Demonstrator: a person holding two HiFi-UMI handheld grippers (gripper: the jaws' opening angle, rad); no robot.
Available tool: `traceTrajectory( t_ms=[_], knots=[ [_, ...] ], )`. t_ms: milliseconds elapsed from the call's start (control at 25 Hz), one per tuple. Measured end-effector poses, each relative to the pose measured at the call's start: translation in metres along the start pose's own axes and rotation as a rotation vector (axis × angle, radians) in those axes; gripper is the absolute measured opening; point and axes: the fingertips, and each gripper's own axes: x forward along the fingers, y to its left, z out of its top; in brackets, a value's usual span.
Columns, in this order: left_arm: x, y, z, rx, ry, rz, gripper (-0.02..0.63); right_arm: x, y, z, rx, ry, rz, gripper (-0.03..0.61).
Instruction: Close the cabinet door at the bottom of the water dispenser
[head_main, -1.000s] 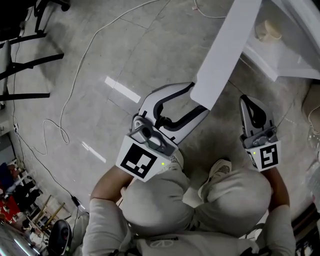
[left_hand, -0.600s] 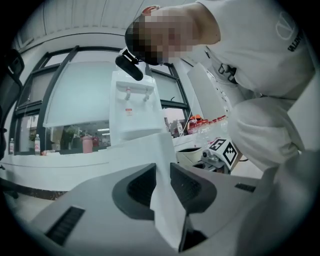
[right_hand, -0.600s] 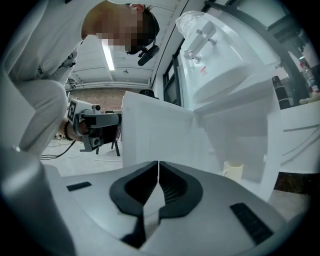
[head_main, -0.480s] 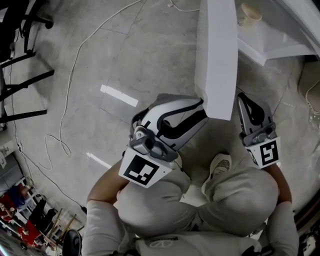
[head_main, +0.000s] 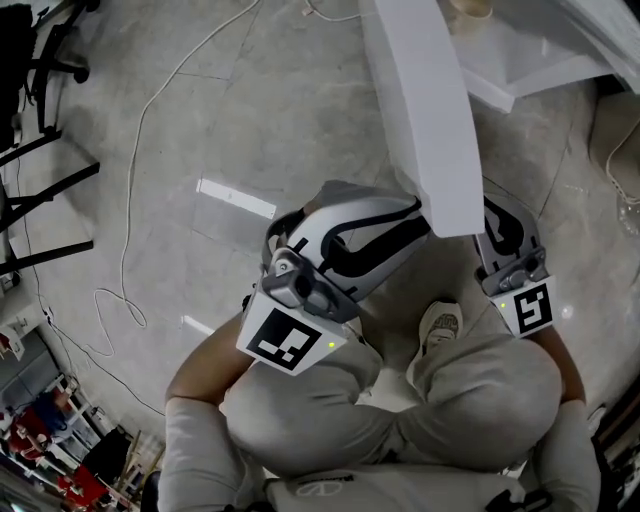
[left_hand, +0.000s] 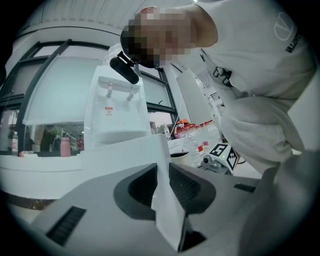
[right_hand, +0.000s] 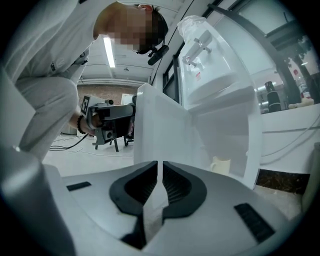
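Note:
The white cabinet door (head_main: 425, 120) stands open from the cabinet (head_main: 520, 60) at the foot of the water dispenser (left_hand: 117, 100). My left gripper (head_main: 410, 222) is at the door's free end and its jaws are closing. In the left gripper view the door's edge (left_hand: 130, 160) fills the gap in the left gripper (left_hand: 162, 172) and the pads press on it. My right gripper (head_main: 497, 215) is shut and empty, close to the door's other face. In the right gripper view the door (right_hand: 160, 130) stands just ahead of the right gripper (right_hand: 159, 167).
A cream cup (right_hand: 220, 165) sits inside the cabinet. A white cable (head_main: 140, 180) trails over the grey floor at the left, by black chair legs (head_main: 40, 180). The person's knees and a shoe (head_main: 440, 325) are right behind the grippers. Bottles (left_hand: 200, 137) stand beyond.
The left gripper's jaws, wide open around the door's end a second ago, have closed on its edge. The door has swung round to the right with it. The right gripper stays shut.

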Motion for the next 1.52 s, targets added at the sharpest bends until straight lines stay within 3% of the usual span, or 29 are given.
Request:
traceTrajectory(
  t_ms=[120, 280, 480, 760, 1160, 1280, 1520],
  knots=[
    [0.011, -0.006, 0.001, 0.002, -0.016, -0.025, 0.078, -0.005, 0.0, 0.0, -0.025, -0.009, 0.003, 0.025],
    [0.025, -0.008, 0.003, 0.005, -0.04, -0.049, 0.078, -0.005, 0.003, -0.007, -0.056, 0.0, 0.013, 0.097],
    [0.035, -0.011, 0.002, -0.013, -0.05, -0.07, 0.078, 0.0, 0.002, -0.016, -0.038, 0.017, -0.004, 0.172],
    [0.052, -0.015, 0.003, -0.008, -0.059, -0.107, 0.078, 0.007, -0.006, -0.019, -0.004, 0.009, -0.032, 0.215],
    [0.073, -0.021, -0.004, -0.027, -0.045, -0.141, 0.078, 0.009, -0.027, -0.009, -0.004, -0.038, -0.096, 0.213],
    [0.077, -0.022, -0.006, -0.032, -0.042, -0.152, 0.078, 0.003, -0.035, -0.01, -0.007, -0.045, -0.131, 0.178],
    [0.081, -0.02, -0.014, -0.051, -0.035, -0.154, 0.078, -0.005, -0.065, -0.012, -0.009, -0.043, -0.199, 0.175]
  ],
)
